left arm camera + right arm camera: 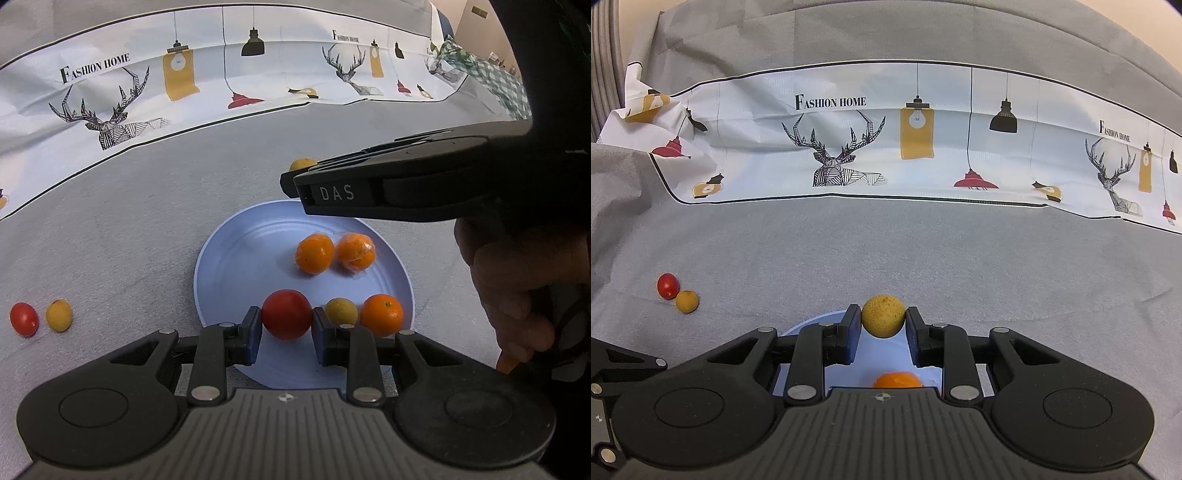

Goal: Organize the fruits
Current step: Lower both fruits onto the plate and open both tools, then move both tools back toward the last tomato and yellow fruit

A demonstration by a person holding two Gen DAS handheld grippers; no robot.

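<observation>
Left gripper clamped the tomato over the plate; right gripper gripped a yellow fruit at its tips.

Two wrist fisheyes, each looking forward and down along its own gripper, close over the bench.

The left view sits near the plate and faces the printed cloth, with the right gripper's body crossing its upper right. The right view looks from beyond the plate's far rim toward the same cloth. Both share the cloth, the plate and the red-and-yellow pair at left.
</observation>
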